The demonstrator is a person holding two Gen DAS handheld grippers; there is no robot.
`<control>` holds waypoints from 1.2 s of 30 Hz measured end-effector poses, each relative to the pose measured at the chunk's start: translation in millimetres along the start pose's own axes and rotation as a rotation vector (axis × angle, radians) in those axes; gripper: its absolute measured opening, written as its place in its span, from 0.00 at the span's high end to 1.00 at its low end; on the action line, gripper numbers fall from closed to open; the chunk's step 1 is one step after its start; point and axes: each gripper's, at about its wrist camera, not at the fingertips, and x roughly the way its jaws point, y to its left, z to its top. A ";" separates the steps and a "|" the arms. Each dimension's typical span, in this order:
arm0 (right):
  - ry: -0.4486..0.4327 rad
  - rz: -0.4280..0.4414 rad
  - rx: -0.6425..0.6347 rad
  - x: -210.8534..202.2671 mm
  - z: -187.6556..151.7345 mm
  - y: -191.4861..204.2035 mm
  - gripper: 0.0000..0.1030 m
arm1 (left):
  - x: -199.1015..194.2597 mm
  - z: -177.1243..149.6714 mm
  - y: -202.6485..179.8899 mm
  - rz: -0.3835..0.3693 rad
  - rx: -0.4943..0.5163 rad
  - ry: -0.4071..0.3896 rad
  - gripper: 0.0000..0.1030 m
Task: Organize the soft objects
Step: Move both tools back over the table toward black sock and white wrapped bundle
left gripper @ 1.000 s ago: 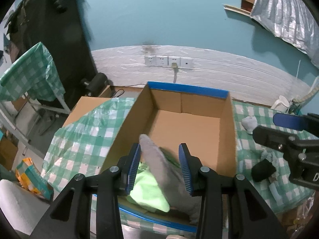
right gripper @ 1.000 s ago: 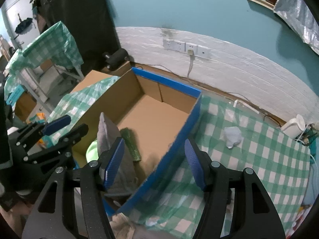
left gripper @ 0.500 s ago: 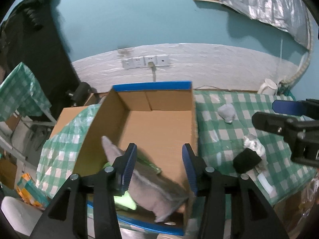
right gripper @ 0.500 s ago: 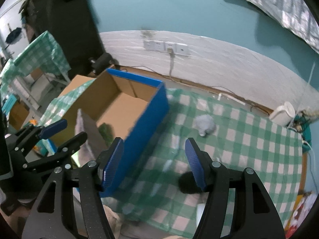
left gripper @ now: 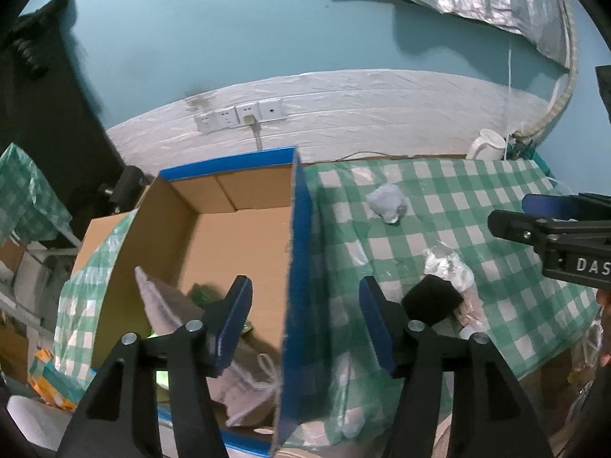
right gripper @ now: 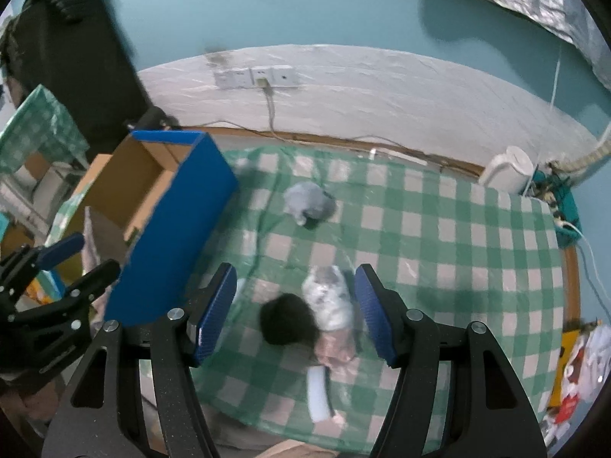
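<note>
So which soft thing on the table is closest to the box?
The pale blue-grey bundle, alone nearer the blue box; the black one and white one lie together farther away.

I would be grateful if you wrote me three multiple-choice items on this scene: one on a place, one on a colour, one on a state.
1. Where does the grey cloth lie?
A. inside the cardboard box
B. on the checked tablecloth
C. on the kettle

2. What colour is the box's outer wall?
A. red
B. blue
C. white

3. What does the right gripper hold?
A. the black bundle
B. the pale grey bundle
C. nothing

Answers:
1 A, the cloth leans against the box's inner wall in the left wrist view.
2 B, the wall facing the tablecloth is blue.
3 C, its pads touch nothing; the black bundle lies on the tablecloth beneath them.
</note>
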 end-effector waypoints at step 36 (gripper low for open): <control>0.212 0.007 0.058 124.1 -30.6 -48.3 0.37 | 84.3 -10.7 -85.6 -0.053 0.105 0.116 0.28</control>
